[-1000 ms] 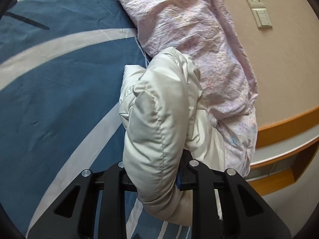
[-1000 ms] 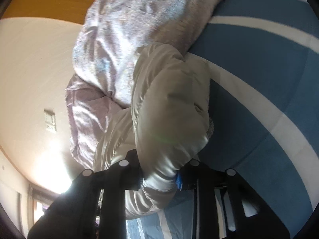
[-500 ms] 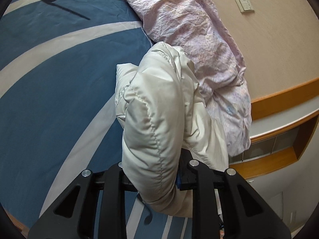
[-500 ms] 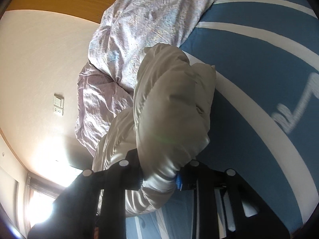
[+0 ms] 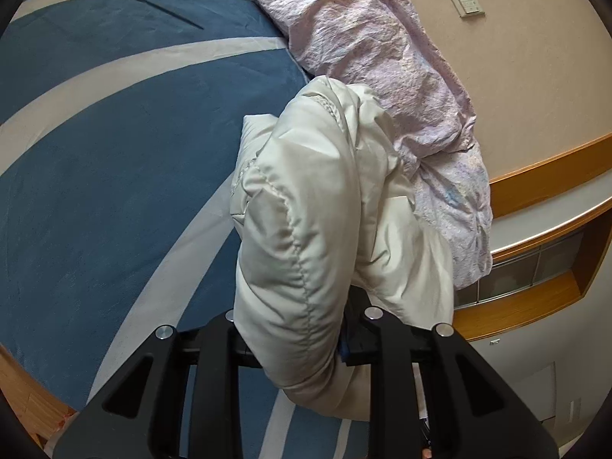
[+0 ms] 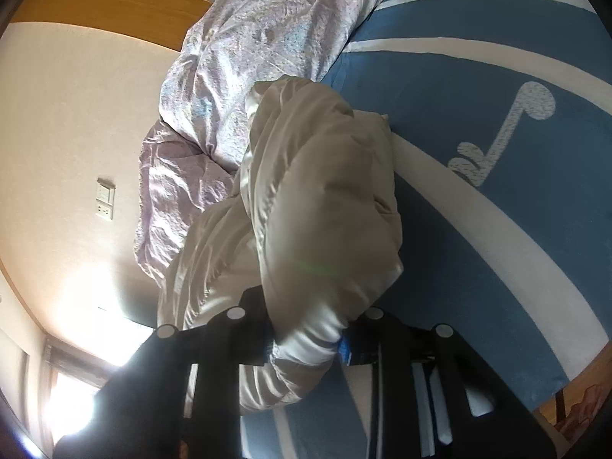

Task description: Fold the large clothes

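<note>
Puffy cream jacket (image 5: 306, 199) bunched in a thick wad, pinched between both tongs, left tongs (image 5: 296, 329) and right tongs (image 6: 306, 329) each clenched on a fold of it though the jaws have just eased apart slightly, the bulk held up ahead of the tips. No neat fold visible yet, so judged early: it needs laying out and flattening on the blue bed (image 5: 114, 160) below, left of the pink quilt (image 5: 382, 49) beyond.
</note>
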`<state>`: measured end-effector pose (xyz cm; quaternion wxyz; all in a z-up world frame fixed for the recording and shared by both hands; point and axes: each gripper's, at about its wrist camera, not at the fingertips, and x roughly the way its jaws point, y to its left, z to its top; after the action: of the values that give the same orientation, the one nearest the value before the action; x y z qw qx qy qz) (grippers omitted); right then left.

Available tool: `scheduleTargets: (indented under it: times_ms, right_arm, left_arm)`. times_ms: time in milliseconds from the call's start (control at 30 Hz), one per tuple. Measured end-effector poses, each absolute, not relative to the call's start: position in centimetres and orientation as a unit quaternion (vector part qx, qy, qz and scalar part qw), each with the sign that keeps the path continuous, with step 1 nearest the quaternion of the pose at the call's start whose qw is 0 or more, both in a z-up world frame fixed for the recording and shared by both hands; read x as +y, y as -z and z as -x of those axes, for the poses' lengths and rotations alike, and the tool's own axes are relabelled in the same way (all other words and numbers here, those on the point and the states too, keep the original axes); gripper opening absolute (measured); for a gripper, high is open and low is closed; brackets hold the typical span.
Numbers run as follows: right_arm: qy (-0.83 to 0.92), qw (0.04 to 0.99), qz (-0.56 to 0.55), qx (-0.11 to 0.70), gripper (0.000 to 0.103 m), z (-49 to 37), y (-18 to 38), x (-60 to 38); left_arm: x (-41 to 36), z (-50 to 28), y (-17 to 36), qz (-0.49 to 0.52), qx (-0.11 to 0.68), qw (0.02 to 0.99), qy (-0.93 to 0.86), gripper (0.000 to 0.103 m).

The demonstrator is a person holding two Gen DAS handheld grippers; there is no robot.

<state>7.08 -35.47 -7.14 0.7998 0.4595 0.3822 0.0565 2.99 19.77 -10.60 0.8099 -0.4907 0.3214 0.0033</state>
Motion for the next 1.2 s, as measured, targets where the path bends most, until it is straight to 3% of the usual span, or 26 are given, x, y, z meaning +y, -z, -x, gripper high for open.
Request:
scheduleTargets:
  times_ms: [133,300,400,533,700,933,1200]
  right_arm:
    - [-0.048,0.799,-0.463,0.381,0.036,-6.9,7.8,-35.7]
    - [-0.002,0.818,-0.434,0.378,0.064,-6.3,7.3,-36.4]
    - [0.062,0.856,-0.378,0.348,0.071,-5.0,5.6,-36.7]
    - [0.152,0.913,-0.24,0.294,0.072,-4.6,1.3,-35.0]
    - [0.036,0.949,-0.073,0.306,0.076,-8.4,-2.4,-26.4]
    - [-0.06,0.938,0.03,0.34,0.076,-12.1,-0.7,-17.4]
    - [-0.041,0.933,0.092,0.345,0.076,-13.6,1.5,-14.7]
  left_arm:
    - [19.8,-3.0,10.9,0.487,0.328,0.81,-0.014,0.038]
    - [20.0,-2.6,11.4,0.481,0.33,0.811,-0.042,0.062]
    - [20.3,-2.2,11.7,0.484,0.326,0.81,-0.049,0.071]
    - [20.3,-2.1,11.8,0.478,0.323,0.815,-0.052,0.072]
    - [20.1,-2.4,11.5,0.471,0.313,0.822,-0.061,0.072]
    - [19.8,-2.6,11.6,0.478,0.299,0.823,-0.067,0.072]
    - [20.2,-2.8,11.5,0.485,0.286,0.823,-0.076,0.072]
